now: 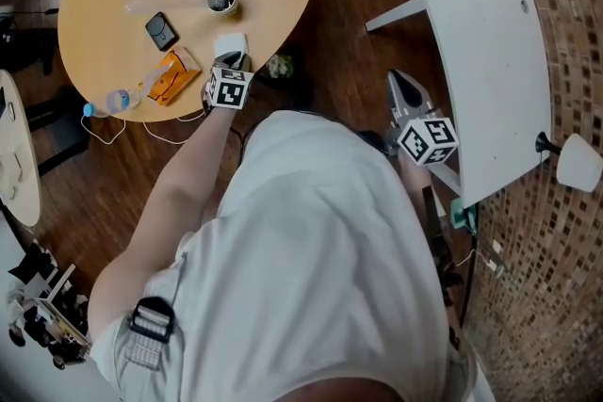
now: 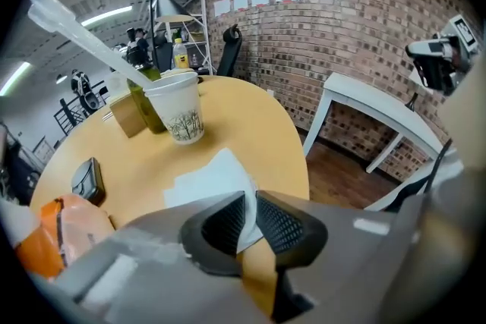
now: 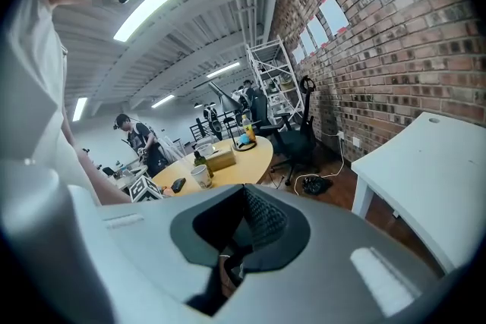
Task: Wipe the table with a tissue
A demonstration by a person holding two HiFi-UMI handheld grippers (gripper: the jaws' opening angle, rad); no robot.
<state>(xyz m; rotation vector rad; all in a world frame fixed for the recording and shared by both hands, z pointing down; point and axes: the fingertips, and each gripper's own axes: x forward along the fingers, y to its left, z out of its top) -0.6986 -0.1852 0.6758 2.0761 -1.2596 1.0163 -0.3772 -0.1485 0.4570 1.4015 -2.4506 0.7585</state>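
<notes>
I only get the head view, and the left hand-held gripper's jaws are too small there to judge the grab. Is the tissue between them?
Observer: Yes. In the left gripper view, the left hand-held gripper has its jaws a narrow gap apart, and the near edge of the white tissue shows in that gap. I see no pinch yet.
Operator: Anything just ahead that a wipe could hit?
Observer: A paper cup with a printed side stands upright beyond the tissue, with bare round table between them.
</notes>
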